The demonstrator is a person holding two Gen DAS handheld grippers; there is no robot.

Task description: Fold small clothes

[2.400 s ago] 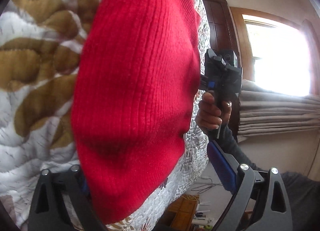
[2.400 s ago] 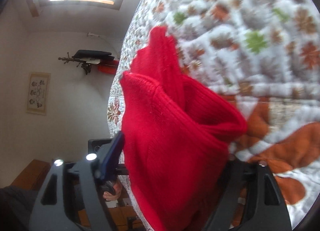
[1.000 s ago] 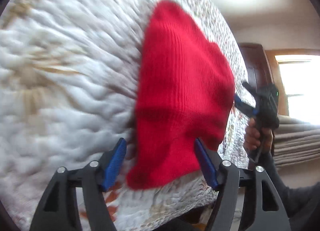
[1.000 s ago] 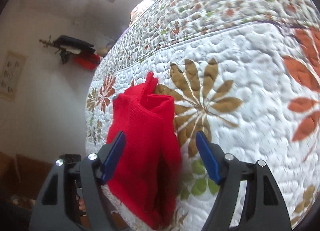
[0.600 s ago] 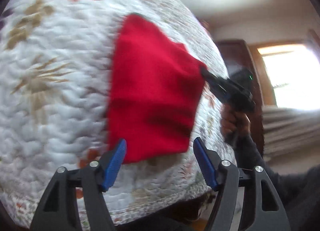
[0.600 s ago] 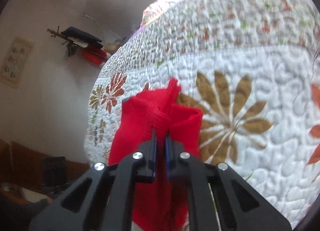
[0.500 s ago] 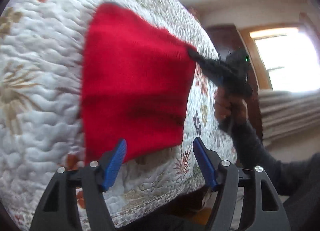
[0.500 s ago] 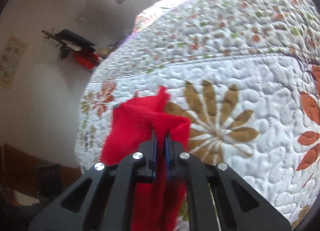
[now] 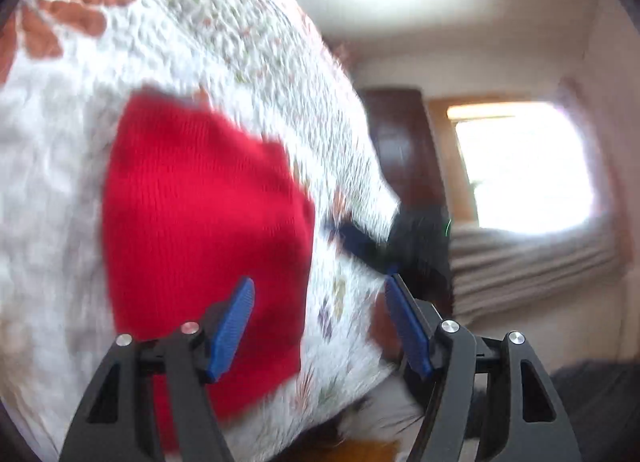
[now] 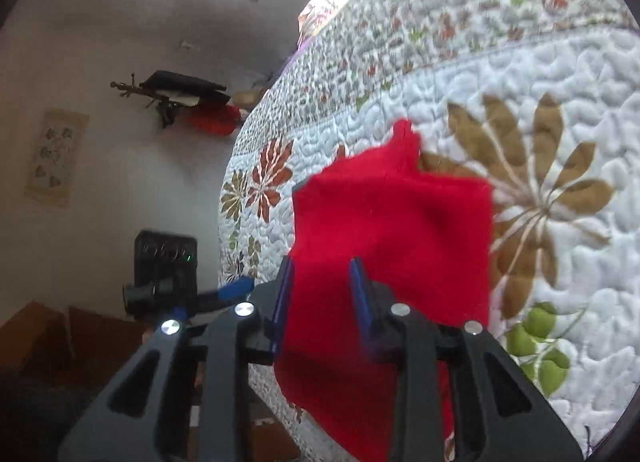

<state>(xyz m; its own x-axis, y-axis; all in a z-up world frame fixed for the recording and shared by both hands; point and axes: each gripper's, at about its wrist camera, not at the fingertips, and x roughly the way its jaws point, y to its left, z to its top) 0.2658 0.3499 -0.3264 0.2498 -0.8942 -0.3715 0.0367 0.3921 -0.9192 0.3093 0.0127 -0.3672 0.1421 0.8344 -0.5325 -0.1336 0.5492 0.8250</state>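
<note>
A red knitted garment point(image 9: 200, 222) lies folded on the flowered white quilt point(image 9: 60, 162) near the bed's edge. My left gripper point(image 9: 320, 322) hovers open over its near right corner, nothing between the blue pads. In the right wrist view the same red garment point(image 10: 400, 230) rests fairly flat on the quilt point(image 10: 560, 82). My right gripper point(image 10: 322, 298) stands a little open just above its near edge, and red cloth shows in the gap. The right gripper appears only as a dark blur in the left wrist view.
The quilt drops off at the bed edge point(image 10: 240, 222) close to the garment. Beyond it are a wall shelf with dark and red items point(image 10: 180, 90), a dark wooden door point(image 9: 404, 150), a bright window point(image 9: 520, 166) and pleated fabric point(image 9: 532, 262).
My right gripper was shut on the garment's raised edge and has now opened. The garment has settled flatter on the quilt. My left gripper stayed open and drifted right.
</note>
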